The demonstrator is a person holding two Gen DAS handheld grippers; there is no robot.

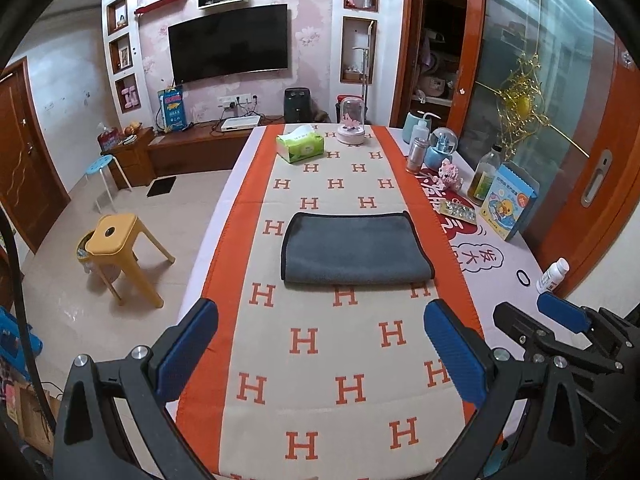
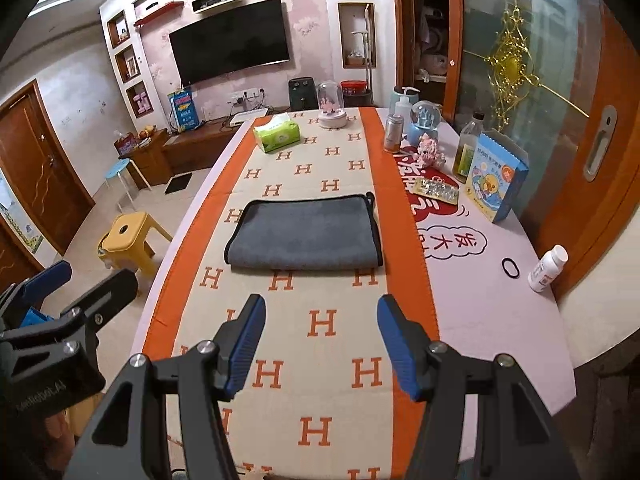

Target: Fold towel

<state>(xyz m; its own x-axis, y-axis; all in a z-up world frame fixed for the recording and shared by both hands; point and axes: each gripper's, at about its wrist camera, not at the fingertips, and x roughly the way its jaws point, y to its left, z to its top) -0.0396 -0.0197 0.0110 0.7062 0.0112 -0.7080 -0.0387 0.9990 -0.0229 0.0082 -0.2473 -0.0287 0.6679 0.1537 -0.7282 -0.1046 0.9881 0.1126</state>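
A grey towel [image 1: 354, 250] with black trim lies folded flat on the orange-and-cream H-patterned cloth [image 1: 320, 360] in the middle of the table; it also shows in the right wrist view [image 2: 304, 240]. My left gripper [image 1: 320, 320] is open and empty, hovering short of the towel's near edge. My right gripper [image 2: 320, 316] is open and empty, also short of the near edge. In the left wrist view the right gripper [image 1: 560, 320] shows at the right. In the right wrist view the left gripper [image 2: 64, 284] shows at the left.
A green tissue pack [image 1: 299, 145] and a glass dome ornament [image 1: 352, 122] stand at the far end. Bottles, a snow globe, a blue box [image 1: 508, 204], a hair tie [image 1: 523, 278] and a white pill bottle [image 1: 553, 275] line the right side. A yellow stool [image 1: 120, 248] stands left of the table.
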